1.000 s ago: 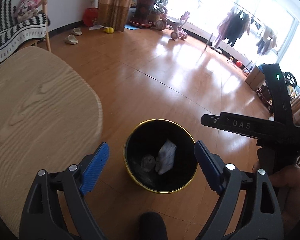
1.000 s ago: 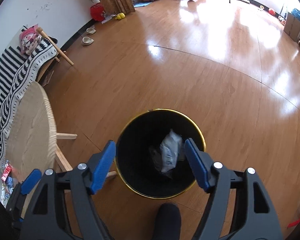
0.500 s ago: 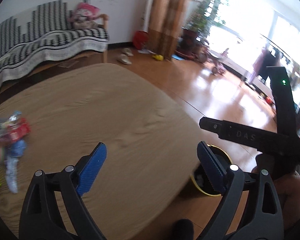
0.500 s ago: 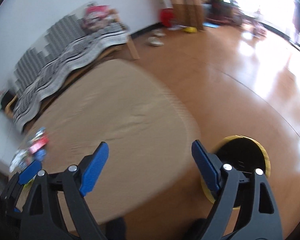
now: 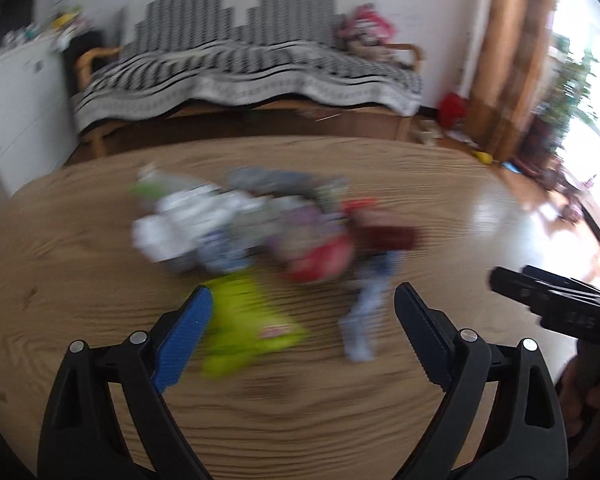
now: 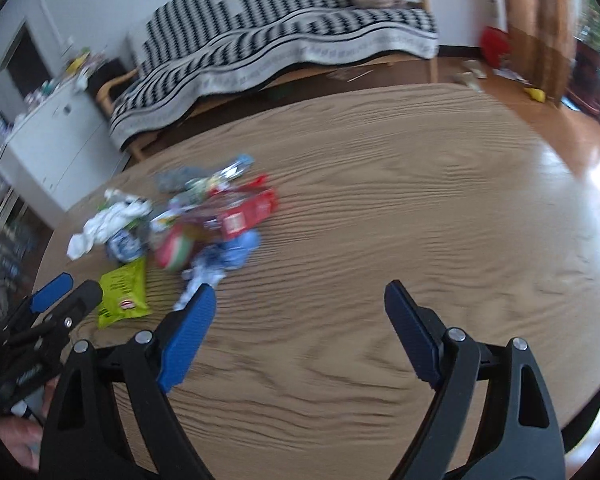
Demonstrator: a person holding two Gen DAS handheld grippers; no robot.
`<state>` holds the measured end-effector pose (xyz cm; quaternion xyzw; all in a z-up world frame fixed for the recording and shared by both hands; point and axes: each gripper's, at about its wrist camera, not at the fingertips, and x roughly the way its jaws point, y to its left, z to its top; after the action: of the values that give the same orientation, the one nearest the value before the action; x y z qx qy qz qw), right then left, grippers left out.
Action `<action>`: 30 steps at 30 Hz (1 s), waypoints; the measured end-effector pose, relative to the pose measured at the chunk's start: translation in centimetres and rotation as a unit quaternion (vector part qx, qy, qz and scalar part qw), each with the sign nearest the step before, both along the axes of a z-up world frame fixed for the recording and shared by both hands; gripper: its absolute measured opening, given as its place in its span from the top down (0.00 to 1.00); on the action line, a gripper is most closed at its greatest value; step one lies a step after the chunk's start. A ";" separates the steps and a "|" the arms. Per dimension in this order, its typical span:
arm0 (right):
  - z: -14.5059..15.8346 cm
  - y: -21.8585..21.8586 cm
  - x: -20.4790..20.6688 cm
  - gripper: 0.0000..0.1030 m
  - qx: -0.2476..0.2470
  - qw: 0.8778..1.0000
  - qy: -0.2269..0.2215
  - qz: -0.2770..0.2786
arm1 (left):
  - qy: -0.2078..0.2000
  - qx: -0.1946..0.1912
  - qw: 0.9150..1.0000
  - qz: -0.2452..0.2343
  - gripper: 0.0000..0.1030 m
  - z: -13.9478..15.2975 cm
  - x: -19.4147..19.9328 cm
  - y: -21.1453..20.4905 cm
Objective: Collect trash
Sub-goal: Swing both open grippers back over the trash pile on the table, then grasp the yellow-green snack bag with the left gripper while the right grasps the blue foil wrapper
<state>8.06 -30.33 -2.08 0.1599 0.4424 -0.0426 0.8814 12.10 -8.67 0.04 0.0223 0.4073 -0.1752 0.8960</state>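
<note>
Both my grippers over the table, jaws wide and empty

The trash pile (image 6: 188,220) lies on the wooden table (image 6: 380,208), a striped sofa (image 6: 284,40) behind. My left gripper (image 5: 300,336) faces it; my right gripper (image 6: 296,328), just widened, hovers beside. The bin has left view.

No legible text, label or number on anything, all blurred.

The pale oval wooden counter (image 6: 380,208) shows wavy grain under a matt finish, glossy only where window light strikes its far right edge. On it lies a heap of crinkled plastic wrappers and crumpled white paper (image 6: 180,220), with a shiny lime-green plastic packet (image 6: 124,296) beside it. Behind, a woven black-and-white striped cloth (image 6: 284,40) drapes a wooden-framed sofa.
</note>
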 end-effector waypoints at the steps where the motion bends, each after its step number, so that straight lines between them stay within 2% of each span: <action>1: -0.3 1.3 1.0 0.19 -0.001 1.000 0.003 0.005 | 0.007 0.000 1.000 0.011 0.13 -0.4 0.5 1.1; 4: -1.5 3.5 2.9 0.19 -0.004 1.000 0.016 0.021 | 0.025 -0.004 1.000 0.017 0.13 -1.4 1.7 2.9; 8: -2.8 5.1 4.5 0.19 -0.008 0.999 0.031 0.026 | 0.040 0.011 0.999 0.006 0.13 -3.2 3.6 2.9; 16: -3.9 5.3 5.6 0.19 -0.003 0.999 0.042 0.026 | 0.081 0.035 0.996 0.030 0.13 -5.9 6.0 2.0; 17: -4.0 5.4 5.7 0.19 -0.003 0.999 0.043 0.027 | 0.085 0.039 0.995 0.028 0.15 -6.0 6.1 1.9; 18: -4.2 5.7 5.9 0.19 -0.004 0.999 0.045 0.030 | 0.086 0.042 0.995 0.029 0.25 -6.2 6.1 1.8; 19: -4.2 5.7 5.9 0.19 -0.004 0.998 0.046 0.032 | 0.088 0.045 0.995 0.027 0.39 -6.3 6.1 1.8; 20: -4.3 5.9 6.0 0.19 -0.004 0.998 0.047 0.035 | 0.088 0.047 0.995 0.027 0.44 -6.3 6.0 2.0; 25: -5.1 7.0 6.6 0.19 -0.016 0.997 0.057 0.047 | 0.084 0.062 0.993 0.044 0.50 -5.7 5.4 3.1; 30: -6.0 7.6 6.9 0.21 -0.024 0.997 0.060 0.046 | 0.049 0.066 0.996 0.046 0.50 -3.7 4.1 3.3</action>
<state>14.97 -22.74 -8.06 0.1155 0.5001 -0.0218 0.8580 16.23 -5.39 -3.70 0.0541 0.4619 -0.1072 0.8788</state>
